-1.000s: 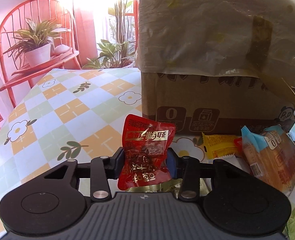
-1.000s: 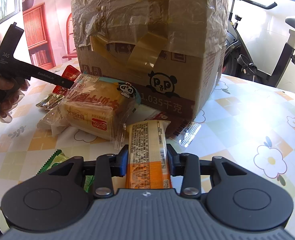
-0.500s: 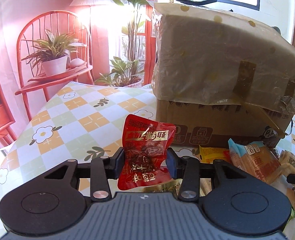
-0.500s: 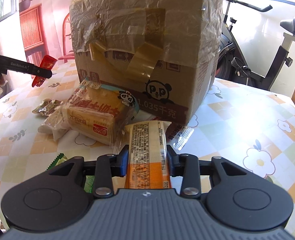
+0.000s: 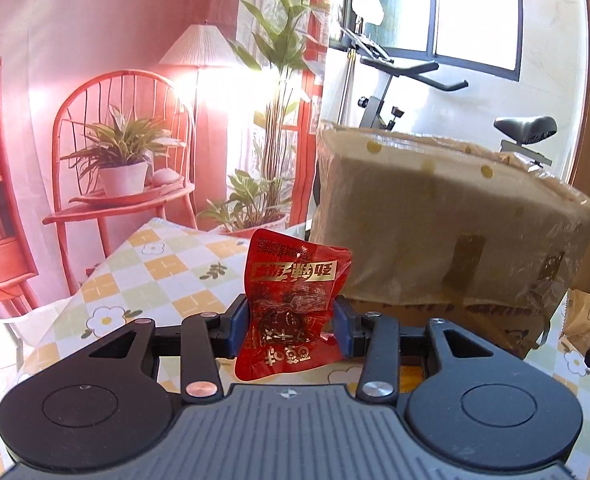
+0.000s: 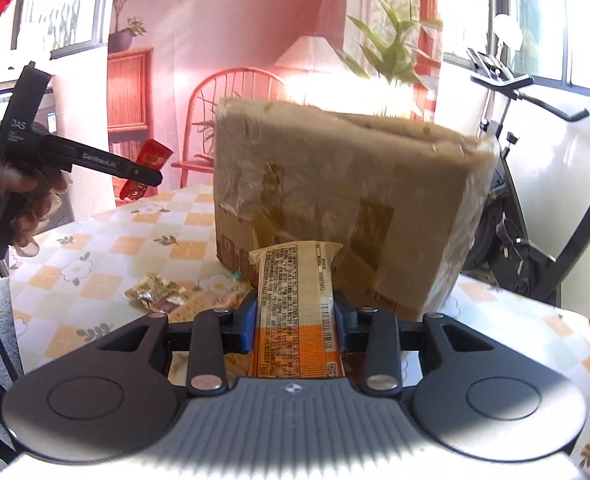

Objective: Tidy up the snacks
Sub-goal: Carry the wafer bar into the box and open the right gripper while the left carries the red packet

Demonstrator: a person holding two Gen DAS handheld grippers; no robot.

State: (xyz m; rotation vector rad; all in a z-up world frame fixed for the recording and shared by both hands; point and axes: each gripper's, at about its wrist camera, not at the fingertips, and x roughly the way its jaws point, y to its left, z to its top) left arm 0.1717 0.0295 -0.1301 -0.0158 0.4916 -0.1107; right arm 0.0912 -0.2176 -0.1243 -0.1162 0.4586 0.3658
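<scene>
Left gripper pinches red snack packet at mid-height, packet upright, clear of table, beside taped cardboard box. Right gripper pinches orange-and-cream bar wrapper across lower middle, in front of same box. Both likely light, soft, crinkly film; slippery, contents crushable. Grip mid-body, gentle squeeze, not thin seams.
</scene>
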